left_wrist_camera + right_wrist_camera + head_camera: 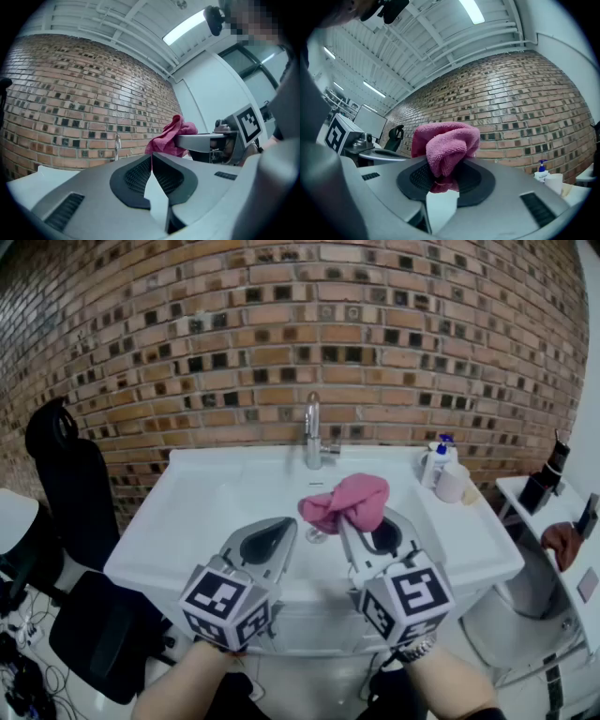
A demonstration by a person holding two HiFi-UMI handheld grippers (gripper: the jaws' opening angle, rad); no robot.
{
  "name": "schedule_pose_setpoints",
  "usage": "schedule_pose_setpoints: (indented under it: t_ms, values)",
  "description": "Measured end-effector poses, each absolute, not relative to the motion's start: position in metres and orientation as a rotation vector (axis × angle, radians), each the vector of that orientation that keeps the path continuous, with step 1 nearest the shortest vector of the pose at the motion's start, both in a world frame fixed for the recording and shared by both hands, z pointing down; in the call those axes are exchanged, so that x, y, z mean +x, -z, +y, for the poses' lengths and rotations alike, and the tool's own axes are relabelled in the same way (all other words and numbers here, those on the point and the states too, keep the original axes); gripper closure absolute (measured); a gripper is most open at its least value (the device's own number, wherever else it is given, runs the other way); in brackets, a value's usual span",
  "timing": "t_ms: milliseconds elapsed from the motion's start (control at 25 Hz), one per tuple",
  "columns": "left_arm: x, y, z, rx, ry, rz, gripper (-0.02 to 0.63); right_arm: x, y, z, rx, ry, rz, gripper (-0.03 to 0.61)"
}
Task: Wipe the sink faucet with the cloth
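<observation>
Above the sink (187,512), the right gripper (356,524) is pinching the pink cloth (347,501) in closed fingers, with the upright faucet (313,432) standing straight ahead beyond it. The left gripper (281,529), fingers shut and empty, is hovering alongside, roughly as near.

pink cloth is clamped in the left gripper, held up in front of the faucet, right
Wrong gripper: the pink cloth is clamped in the right gripper, as the right gripper view shows. It is held up in front of the faucet.
</observation>
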State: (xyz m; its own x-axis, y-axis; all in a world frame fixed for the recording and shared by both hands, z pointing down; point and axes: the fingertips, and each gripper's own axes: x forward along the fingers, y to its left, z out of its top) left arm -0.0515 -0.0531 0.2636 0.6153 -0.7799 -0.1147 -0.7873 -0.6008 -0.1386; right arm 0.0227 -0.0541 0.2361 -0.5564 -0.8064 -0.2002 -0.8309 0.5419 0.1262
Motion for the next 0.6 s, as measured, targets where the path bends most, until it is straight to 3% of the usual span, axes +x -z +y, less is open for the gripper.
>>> schedule_pose_setpoints:
  t_ms: [600]
  values:
    - [-0.054, -0.247, -0.137, -2.646, -0.04, 1.279, 0.602, 0.018, -0.214, -0.143, -1.445, -0.338, 2.639, 0.468]
